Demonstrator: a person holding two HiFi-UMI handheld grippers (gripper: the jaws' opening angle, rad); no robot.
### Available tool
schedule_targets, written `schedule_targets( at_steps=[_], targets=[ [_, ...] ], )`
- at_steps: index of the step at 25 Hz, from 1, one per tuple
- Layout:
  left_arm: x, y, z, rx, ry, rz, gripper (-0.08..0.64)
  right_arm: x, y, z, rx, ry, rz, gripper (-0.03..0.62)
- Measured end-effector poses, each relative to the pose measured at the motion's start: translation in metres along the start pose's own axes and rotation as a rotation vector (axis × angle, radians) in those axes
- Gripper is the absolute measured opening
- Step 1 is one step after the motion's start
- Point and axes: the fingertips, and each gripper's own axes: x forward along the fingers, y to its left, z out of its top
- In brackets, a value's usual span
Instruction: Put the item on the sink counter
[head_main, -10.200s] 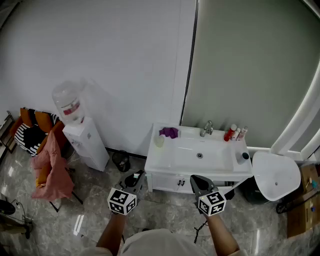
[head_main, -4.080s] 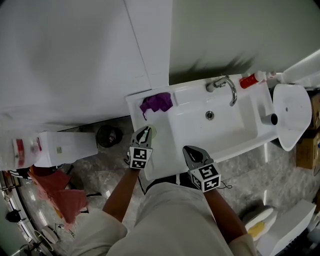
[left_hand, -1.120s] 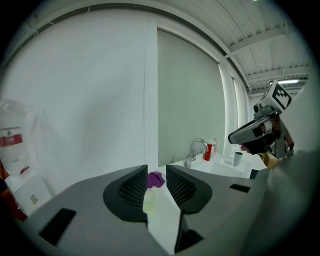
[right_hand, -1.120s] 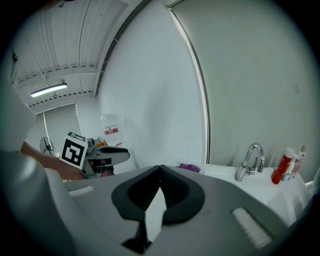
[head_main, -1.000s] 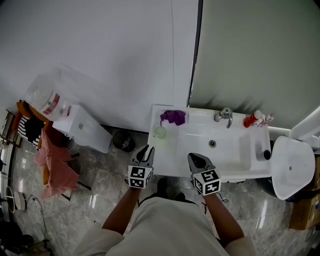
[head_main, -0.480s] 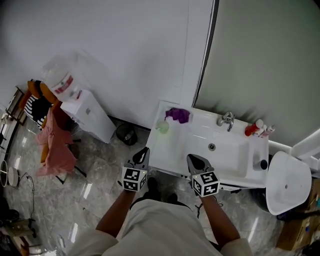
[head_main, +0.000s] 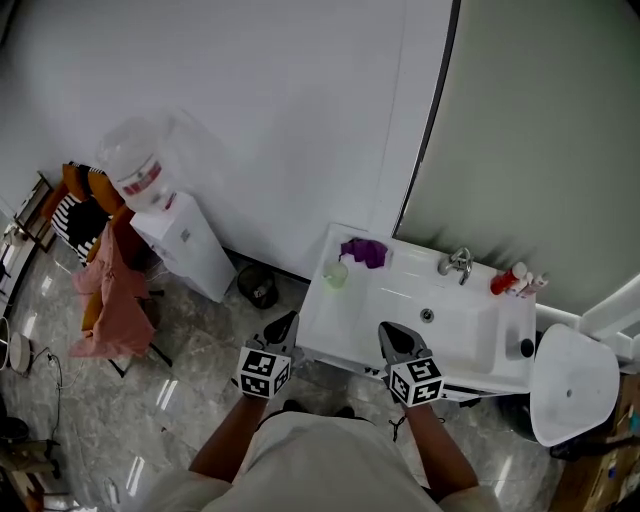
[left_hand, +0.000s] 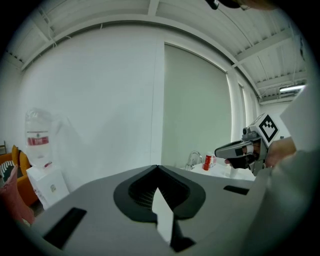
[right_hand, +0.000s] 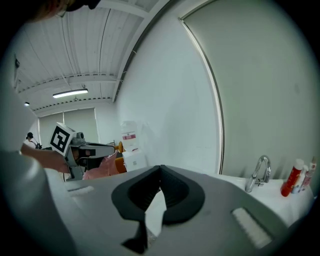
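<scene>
**Both grippers empty, cup on the counter**

I count two grippers, both held short of the sink counter (head_main: 338, 305), over the floor at its front edge. The left gripper (head_main: 288, 320) has its jaws pressed together with nothing between them. The right gripper (head_main: 386, 330) is the same: tips meeting, nothing pinched.

One pale green cup (head_main: 335, 273) stands upright on the counter's left end, well clear of both grippers. One purple cloth (head_main: 366, 251) lies bunched just behind it, in the back left corner.

One faucet (head_main: 458, 264) stands behind the basin. Two bottles stand near it at the back right, one red (head_main: 507, 279) and one paler (head_main: 532, 285). One dark round object (head_main: 527, 349) sits at the right front; I can't tell what it is.

Off to the left I see one water dispenser (head_main: 185, 245) and one dark bin (head_main: 258, 287) on the floor.
</scene>
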Motion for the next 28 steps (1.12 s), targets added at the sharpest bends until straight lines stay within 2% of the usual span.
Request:
schedule_targets(
  at_steps=[8,28],
  targets=[
    [-0.01,0.013,0.012,0.003,-0.025,-0.041,0.006,0.003,0.01,0.031,-0.005,-0.075,-0.03,0.011],
    [-0.005,0.032,0.02,-0.02,-0.039,-0.064,0.006,0.017,0.015,0.041,-0.005,-0.079,-0.054,0.011]
  ],
)
